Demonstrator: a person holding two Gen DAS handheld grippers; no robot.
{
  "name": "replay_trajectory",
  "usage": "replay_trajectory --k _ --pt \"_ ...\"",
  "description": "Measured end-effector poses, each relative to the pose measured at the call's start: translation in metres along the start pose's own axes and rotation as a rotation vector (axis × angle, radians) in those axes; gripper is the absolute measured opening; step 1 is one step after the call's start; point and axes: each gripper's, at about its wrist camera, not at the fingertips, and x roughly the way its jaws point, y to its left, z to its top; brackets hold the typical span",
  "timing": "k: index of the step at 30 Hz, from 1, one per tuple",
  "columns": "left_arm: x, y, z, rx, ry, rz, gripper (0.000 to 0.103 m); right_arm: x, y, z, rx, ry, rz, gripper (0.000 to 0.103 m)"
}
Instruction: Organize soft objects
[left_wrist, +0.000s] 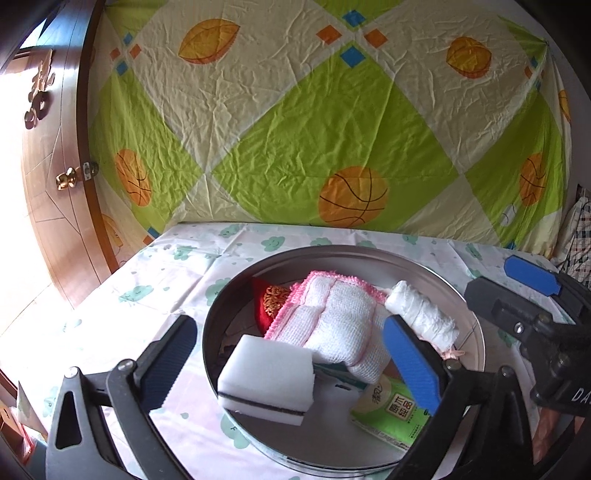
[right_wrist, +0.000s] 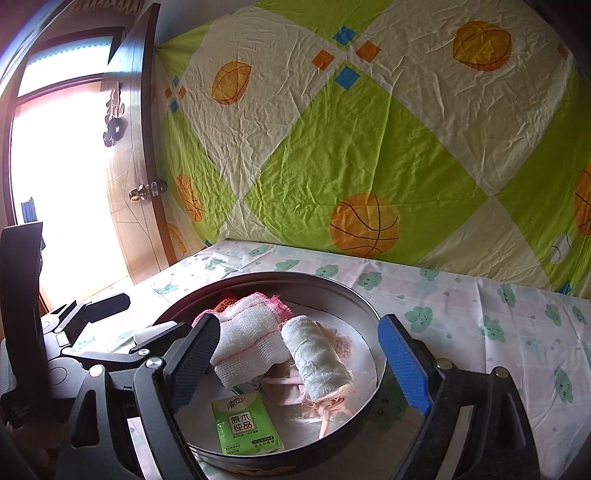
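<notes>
A round metal tray (left_wrist: 476, 332) (right_wrist: 332, 288) sits on the table and holds soft things. In it lie a folded white and pink cloth (left_wrist: 332, 317) (right_wrist: 251, 332), a rolled white bandage (left_wrist: 424, 314) (right_wrist: 317, 362), a red embroidered pouch (left_wrist: 269, 301), a green tissue pack (left_wrist: 391, 413) (right_wrist: 245, 424) and a white sponge (left_wrist: 266, 380) leaning on the near rim. My left gripper (left_wrist: 291, 365) is open and empty, its fingers spread either side of the sponge. My right gripper (right_wrist: 299, 362) is open and empty above the bandage and cloth; it also shows in the left wrist view (left_wrist: 532, 280).
The table is covered with a white cloth with green cloud prints (left_wrist: 177, 273) (right_wrist: 498, 325). A green and cream sheet (left_wrist: 314, 129) hangs behind it. A wooden door (left_wrist: 48, 177) stands open at the left.
</notes>
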Motion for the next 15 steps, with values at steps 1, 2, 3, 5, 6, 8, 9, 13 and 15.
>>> replay_trajectory --k 1,2,3,5,6,8,9,13,15 --pt "-0.002 -0.001 0.0 0.0 -0.002 0.003 0.102 -0.003 0.0 0.0 0.003 -0.006 -0.002 0.089" --pt "-0.003 -0.001 0.0 0.0 -0.002 0.003 0.102 -0.005 -0.001 -0.001 0.007 -0.012 -0.002 0.09" --pt "-0.004 -0.002 0.0 0.0 -0.001 0.003 0.102 -0.008 -0.002 -0.002 0.013 -0.017 -0.002 0.09" --pt "-0.006 -0.002 -0.001 -0.006 0.002 0.001 0.102 -0.013 -0.004 -0.004 0.021 -0.024 -0.003 0.092" --pt "-0.006 -0.002 -0.001 -0.011 0.003 -0.001 0.102 -0.016 -0.004 -0.005 0.023 -0.028 -0.006 0.093" --pt "-0.007 -0.003 -0.002 -0.018 0.009 -0.007 0.102 -0.021 -0.005 -0.007 0.026 -0.035 -0.015 0.093" --pt "-0.007 -0.003 -0.003 -0.02 0.011 -0.008 0.102 -0.023 -0.006 -0.007 0.03 -0.037 -0.016 0.093" --pt "-0.01 -0.004 -0.006 -0.026 0.016 -0.006 0.102 -0.03 -0.011 -0.009 0.046 -0.049 -0.019 0.093" --pt "-0.011 -0.004 -0.006 -0.025 0.016 -0.003 0.102 -0.034 -0.012 -0.009 0.053 -0.057 -0.02 0.094"
